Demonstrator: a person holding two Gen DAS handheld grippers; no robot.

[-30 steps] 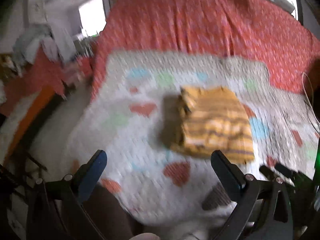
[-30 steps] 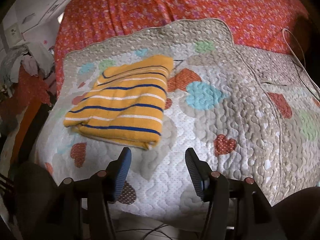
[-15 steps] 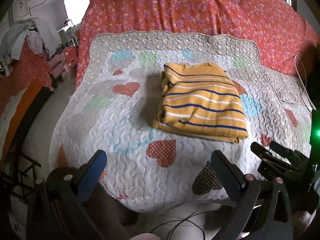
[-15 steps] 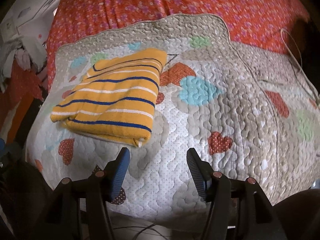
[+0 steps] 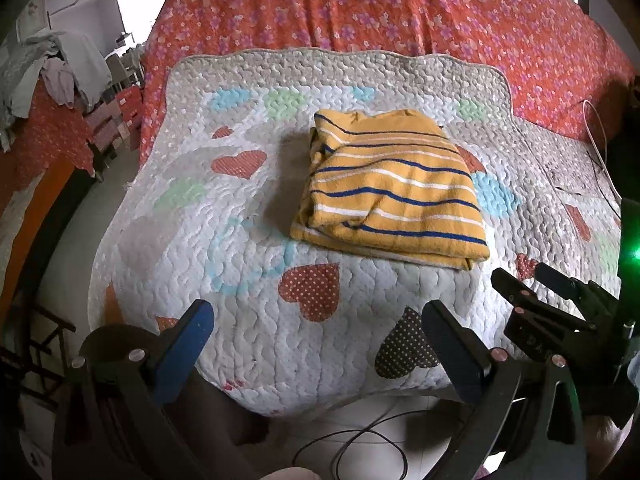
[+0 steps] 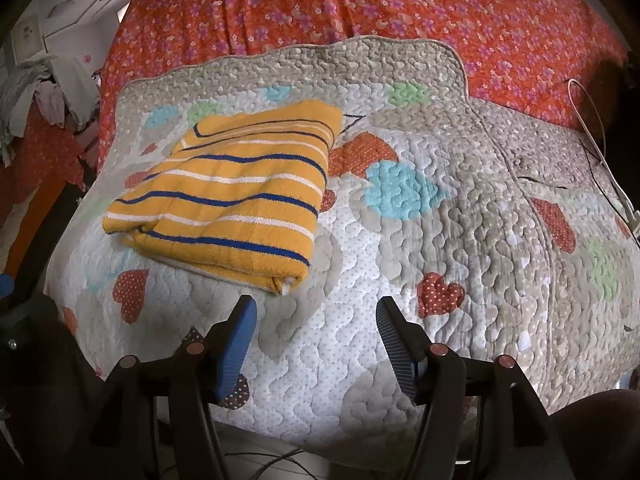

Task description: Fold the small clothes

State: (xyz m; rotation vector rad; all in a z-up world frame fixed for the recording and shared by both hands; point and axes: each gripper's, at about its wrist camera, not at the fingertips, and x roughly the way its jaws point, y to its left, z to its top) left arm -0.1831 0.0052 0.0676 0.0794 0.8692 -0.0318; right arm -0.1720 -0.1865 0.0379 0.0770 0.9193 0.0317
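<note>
Striped yellow garment [image 5: 394,190], folded, lying on heart-print quilt [image 5: 248,216], clear of both grippers.
Left gripper [image 5: 316,330] spread wide, empty; right gripper [image 6: 316,320] opening, nothing between its jaws. Left view alone shows the right gripper and floor cable [image 5: 360,444]; right view alone shows the garment's near corner. Clothes heap [image 5: 52,68] at left indistinct.
</note>
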